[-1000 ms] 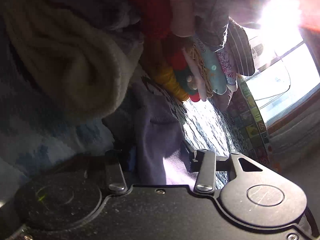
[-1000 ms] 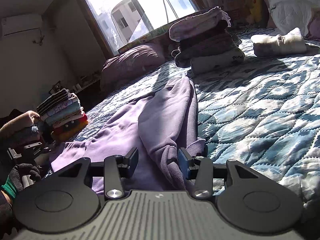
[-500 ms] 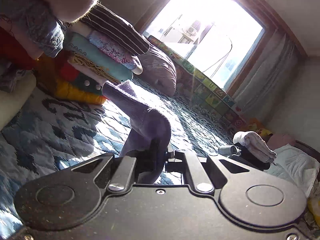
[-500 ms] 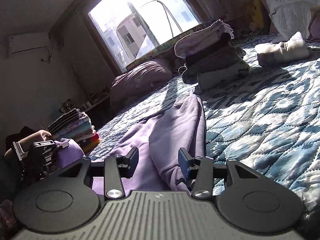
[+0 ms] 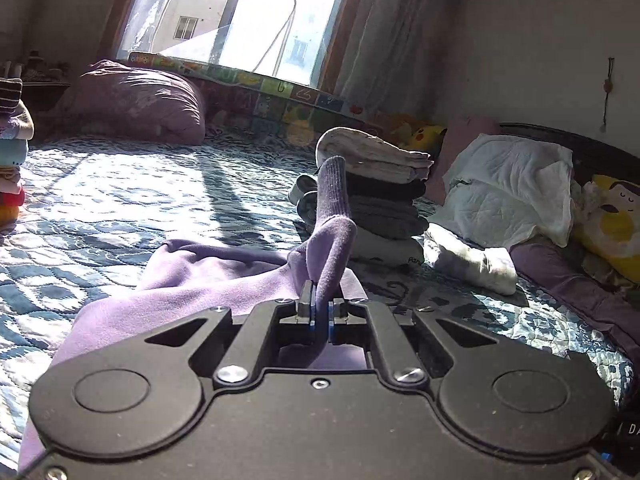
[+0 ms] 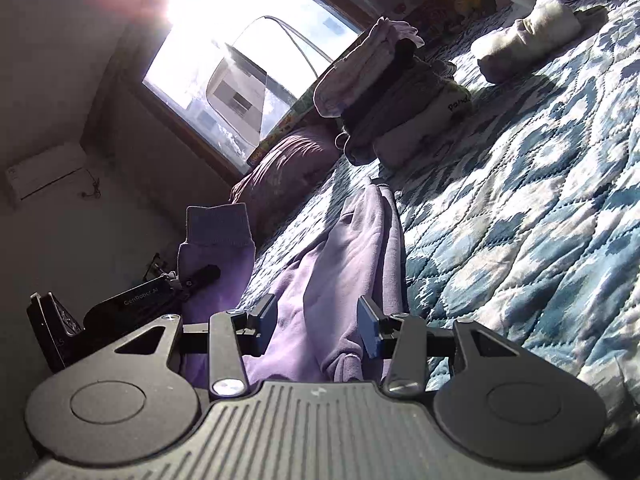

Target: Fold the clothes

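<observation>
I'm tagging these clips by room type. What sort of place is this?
Most likely a home bedroom. The purple garment lies on a bed covered by a blue patterned quilt, a purple pillow sits under the window, and a stack of folded clothes rests on the quilt.

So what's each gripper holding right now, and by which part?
The left gripper is shut on the purple sweatshirt's sleeve, just below the cuff. The right gripper is open over the sweatshirt, holding nothing.
</observation>
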The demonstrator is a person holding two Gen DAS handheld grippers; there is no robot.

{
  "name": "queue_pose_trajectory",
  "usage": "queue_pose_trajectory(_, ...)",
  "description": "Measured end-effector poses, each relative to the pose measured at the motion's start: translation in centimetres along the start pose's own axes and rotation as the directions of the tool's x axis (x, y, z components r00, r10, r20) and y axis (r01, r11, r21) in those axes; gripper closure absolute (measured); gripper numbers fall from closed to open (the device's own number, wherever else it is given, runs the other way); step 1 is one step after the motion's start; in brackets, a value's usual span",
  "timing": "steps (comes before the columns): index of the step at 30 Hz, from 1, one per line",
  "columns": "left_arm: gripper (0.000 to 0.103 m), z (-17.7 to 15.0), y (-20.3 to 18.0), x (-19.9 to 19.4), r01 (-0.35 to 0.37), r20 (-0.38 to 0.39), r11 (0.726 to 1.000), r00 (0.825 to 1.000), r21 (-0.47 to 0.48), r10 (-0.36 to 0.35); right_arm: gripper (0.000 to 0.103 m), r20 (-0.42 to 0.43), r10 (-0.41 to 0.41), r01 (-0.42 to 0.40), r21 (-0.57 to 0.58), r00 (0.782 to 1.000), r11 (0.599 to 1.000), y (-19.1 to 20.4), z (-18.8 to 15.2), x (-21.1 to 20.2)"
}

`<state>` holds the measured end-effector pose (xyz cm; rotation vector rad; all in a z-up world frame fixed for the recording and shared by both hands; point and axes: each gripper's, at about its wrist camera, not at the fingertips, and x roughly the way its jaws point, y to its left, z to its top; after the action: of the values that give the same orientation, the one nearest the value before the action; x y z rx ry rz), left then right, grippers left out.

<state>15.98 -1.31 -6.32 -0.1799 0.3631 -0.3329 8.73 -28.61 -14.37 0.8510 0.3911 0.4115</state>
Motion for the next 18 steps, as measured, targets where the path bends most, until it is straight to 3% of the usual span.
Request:
queue_pose_trajectory(6,0.100,-3.1,-5.4,3.5,0.063,-0.101,0.985,0.994,0.159,-0.047,0.057,0.018,0.003,-0.005,0.124,1.000,0.992,-2.1,0.5,0.2)
queue_pose_trajectory(8,0.096,-4.6,-6.8,4.8,0.109,-0.179,0.970,0.981,0.217,-0.070,0.057,0.020,-0.002,-0.001,0.159,1.000,0.987,-2.8,0.6,0.3)
queue_pose_trajectory(9,0.091,-5.1,-7.3,5.1,0.143,-0.215,0.961,0.972,0.238,-0.092,0.057,0.020,-0.007,0.004,0.177,1.000,0.984,-3.2,0.7,0.3)
queue_pose_trajectory(11,0.057,-5.6,-7.6,4.4,0.218,-0.243,0.942,0.957,0.255,-0.156,0.054,0.014,-0.016,0.013,0.207,1.000,0.978,-4.0,0.9,0.7)
queue_pose_trajectory(12,0.054,-5.7,-7.8,3.9,0.252,-0.254,0.932,0.949,0.262,-0.185,0.053,0.010,-0.022,0.020,0.211,1.000,0.977,-4.1,1.0,0.9)
queue_pose_trajectory(14,0.054,-5.1,-7.3,2.4,0.265,-0.243,0.928,0.949,0.262,-0.202,0.045,0.001,-0.032,0.031,0.212,0.999,0.977,-4.3,1.2,1.4)
queue_pose_trajectory(18,0.054,-3.1,-4.4,-1.7,0.194,-0.143,0.961,0.975,0.197,-0.168,0.042,-0.032,-0.045,0.051,0.205,0.998,0.977,-4.4,1.4,2.8)
